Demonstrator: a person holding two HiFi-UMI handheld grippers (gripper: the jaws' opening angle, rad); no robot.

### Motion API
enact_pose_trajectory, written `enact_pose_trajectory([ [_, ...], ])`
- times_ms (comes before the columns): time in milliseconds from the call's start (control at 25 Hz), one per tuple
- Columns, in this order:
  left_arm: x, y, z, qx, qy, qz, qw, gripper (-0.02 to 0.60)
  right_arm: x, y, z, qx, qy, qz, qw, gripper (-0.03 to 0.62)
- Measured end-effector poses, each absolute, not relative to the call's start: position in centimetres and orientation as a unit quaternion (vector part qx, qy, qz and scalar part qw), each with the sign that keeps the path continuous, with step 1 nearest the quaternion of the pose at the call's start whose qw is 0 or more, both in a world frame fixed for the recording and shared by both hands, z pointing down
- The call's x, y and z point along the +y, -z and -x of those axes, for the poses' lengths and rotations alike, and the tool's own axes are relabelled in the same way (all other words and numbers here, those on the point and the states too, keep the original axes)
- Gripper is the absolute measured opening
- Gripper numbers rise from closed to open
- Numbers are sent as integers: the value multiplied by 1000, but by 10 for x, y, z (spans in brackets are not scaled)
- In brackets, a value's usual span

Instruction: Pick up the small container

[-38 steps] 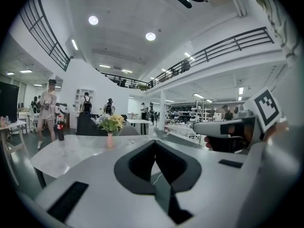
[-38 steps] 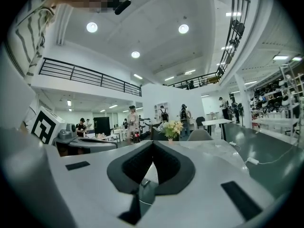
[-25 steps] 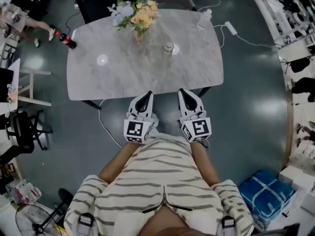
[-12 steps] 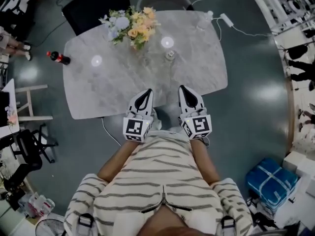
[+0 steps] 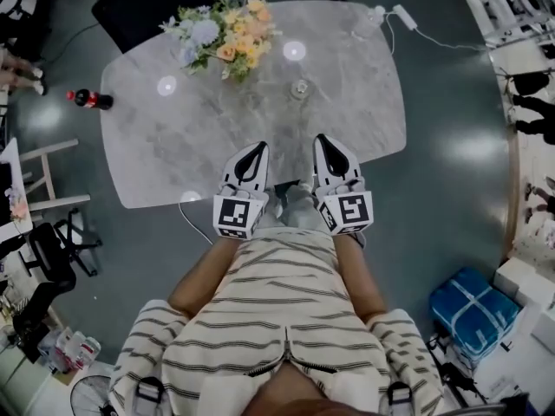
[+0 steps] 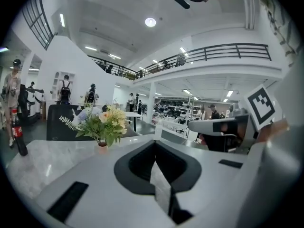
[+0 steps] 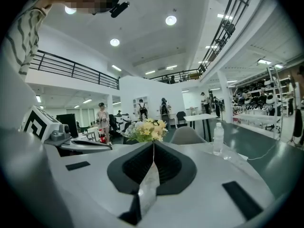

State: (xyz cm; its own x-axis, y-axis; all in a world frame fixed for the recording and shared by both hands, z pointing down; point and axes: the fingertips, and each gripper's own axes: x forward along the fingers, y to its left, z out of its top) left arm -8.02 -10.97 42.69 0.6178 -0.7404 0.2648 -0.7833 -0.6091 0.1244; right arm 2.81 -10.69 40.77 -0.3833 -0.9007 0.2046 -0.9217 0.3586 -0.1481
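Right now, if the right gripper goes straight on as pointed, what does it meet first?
Probably the container: the right gripper, jaws shut, aims across the table roughly at it, flowers behind. Height is unclear, so it might pass above it.

text: none readable in any view
left cube [image 5: 236, 219]: square black-white marker, no letters
right cube [image 5: 349, 211]: same
bottle [image 5: 87, 99], table's 10 o'clock: red label, too small to read

small container [image 5: 299, 87] on grey table [image 5: 173, 163]
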Motion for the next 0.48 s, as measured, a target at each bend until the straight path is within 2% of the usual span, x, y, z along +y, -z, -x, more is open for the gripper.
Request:
enact_pose_trajectory([
  [480,-134,-467,58,-451,-115,-875,132,-5,-157,-460,-42,-835,-136,-530,59,0],
])
